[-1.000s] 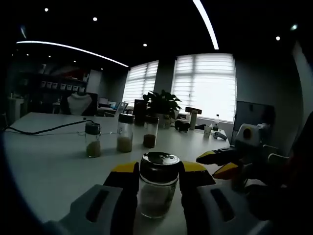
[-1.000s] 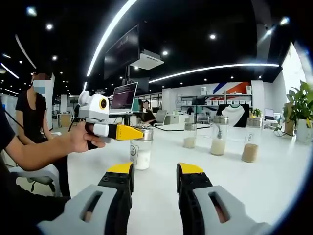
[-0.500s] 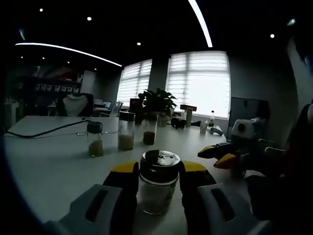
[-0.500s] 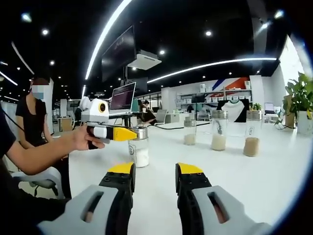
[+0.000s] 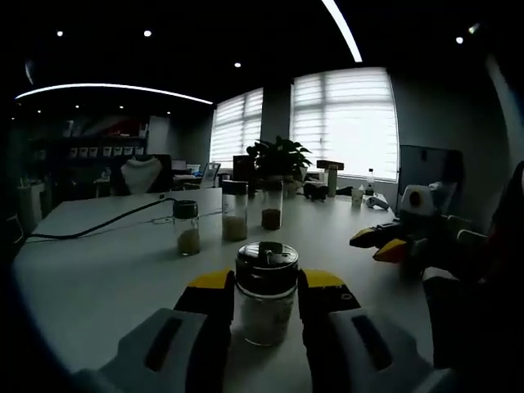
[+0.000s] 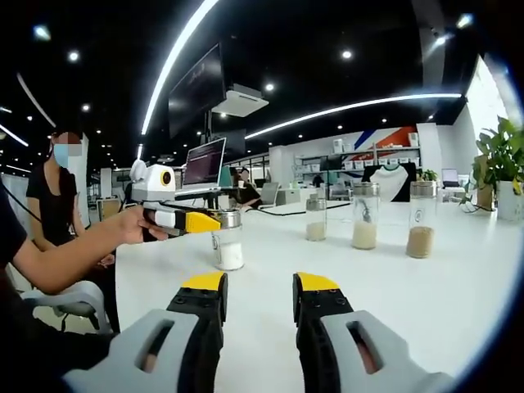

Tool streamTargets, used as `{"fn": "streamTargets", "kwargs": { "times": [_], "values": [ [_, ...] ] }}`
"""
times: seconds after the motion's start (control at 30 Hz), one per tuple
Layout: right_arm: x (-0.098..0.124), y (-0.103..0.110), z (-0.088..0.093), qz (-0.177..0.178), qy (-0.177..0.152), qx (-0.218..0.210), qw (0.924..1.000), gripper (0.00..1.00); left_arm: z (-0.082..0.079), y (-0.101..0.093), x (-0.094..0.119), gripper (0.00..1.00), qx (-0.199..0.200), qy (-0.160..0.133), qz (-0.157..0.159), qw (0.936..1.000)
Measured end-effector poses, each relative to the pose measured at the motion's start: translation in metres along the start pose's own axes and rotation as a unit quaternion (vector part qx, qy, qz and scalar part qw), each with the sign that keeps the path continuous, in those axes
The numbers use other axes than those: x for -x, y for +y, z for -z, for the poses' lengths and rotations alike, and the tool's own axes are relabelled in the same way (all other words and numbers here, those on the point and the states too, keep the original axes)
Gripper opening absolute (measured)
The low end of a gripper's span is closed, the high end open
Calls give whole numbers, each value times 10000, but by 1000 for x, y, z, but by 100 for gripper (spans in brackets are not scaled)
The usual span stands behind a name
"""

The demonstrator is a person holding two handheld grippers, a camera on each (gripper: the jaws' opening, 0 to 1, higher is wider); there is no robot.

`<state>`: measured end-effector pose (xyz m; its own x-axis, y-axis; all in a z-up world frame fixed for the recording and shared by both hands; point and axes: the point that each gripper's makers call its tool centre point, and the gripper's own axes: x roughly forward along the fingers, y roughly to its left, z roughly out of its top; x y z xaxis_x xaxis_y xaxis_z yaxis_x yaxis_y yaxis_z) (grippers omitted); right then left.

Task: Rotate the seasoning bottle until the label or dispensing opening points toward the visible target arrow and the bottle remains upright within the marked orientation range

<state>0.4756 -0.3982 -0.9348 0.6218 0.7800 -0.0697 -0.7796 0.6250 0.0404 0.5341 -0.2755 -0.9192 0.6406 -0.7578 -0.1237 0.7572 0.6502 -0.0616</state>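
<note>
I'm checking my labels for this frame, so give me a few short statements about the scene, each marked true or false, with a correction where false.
1. The left gripper has its fingers on either side of a glass seasoning bottle with a dark lid. True.
2. That bottle lies on its side. False: it stands upright on the white table.
3. The right gripper holds a bottle. False: its fingers are apart with nothing between them.
4. Three more glass jars stand in a row on the table. True.
</note>
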Motion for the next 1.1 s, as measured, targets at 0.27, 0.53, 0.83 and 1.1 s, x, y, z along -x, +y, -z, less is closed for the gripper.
{"fn": "streamTargets", "kwargs": {
  "times": [0.27,0.53,0.83,1.1],
  "values": [
    [1,0,-1,2,-6,3,10000,29,0,1,-5,32,234,-79,-89,9997],
    [1,0,0,11,6,2,10000,29,1,-7,-16,32,440,-121,-222,9987],
    [2,-2,1,57,22,-15,10000,28,0,-7,-19,32,515,-243,-635,9964],
    [3,-5,0,91,8,-55,9999,27,-1,-9,-20,32,541,-348,-838,9944]
  ]
}}
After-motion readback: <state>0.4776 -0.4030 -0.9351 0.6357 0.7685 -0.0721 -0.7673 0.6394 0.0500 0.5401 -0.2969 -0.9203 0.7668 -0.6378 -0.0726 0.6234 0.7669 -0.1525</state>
